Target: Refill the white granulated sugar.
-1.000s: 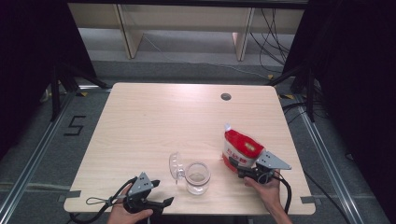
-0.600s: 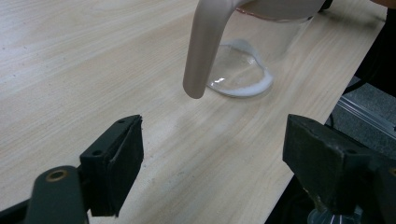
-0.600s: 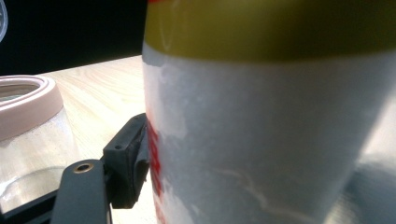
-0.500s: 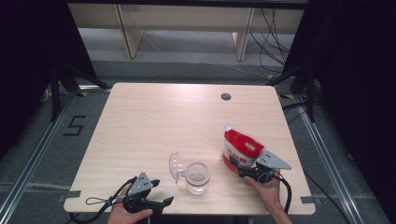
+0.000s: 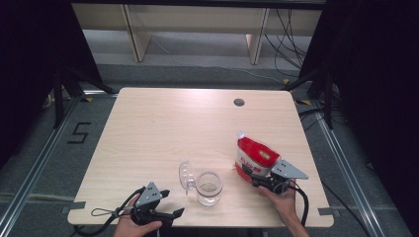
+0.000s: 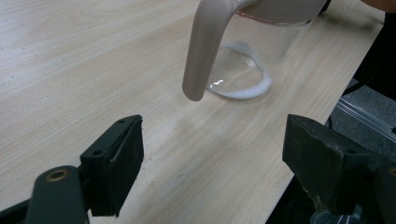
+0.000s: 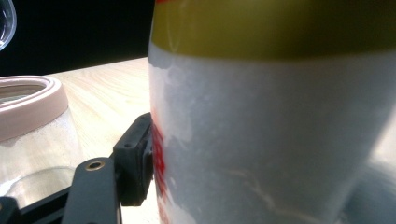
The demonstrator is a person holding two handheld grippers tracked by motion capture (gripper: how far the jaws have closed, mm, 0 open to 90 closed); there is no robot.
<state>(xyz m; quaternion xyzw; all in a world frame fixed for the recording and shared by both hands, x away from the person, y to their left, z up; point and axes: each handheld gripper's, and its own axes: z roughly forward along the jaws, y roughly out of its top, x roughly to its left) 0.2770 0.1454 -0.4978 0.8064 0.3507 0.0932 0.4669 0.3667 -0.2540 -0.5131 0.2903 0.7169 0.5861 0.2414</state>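
Red-white-yellow bag (image 5: 254, 157), print unreadable

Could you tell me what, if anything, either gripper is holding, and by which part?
The right gripper is closing around the lower part of the red-and-white bag; a firm hold cannot be told. The left gripper holds nothing.

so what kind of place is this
Probably a lab recording setup, not a home: a bare wooden table with a cable hole, black curtains around it, and floor rails with loose cables.
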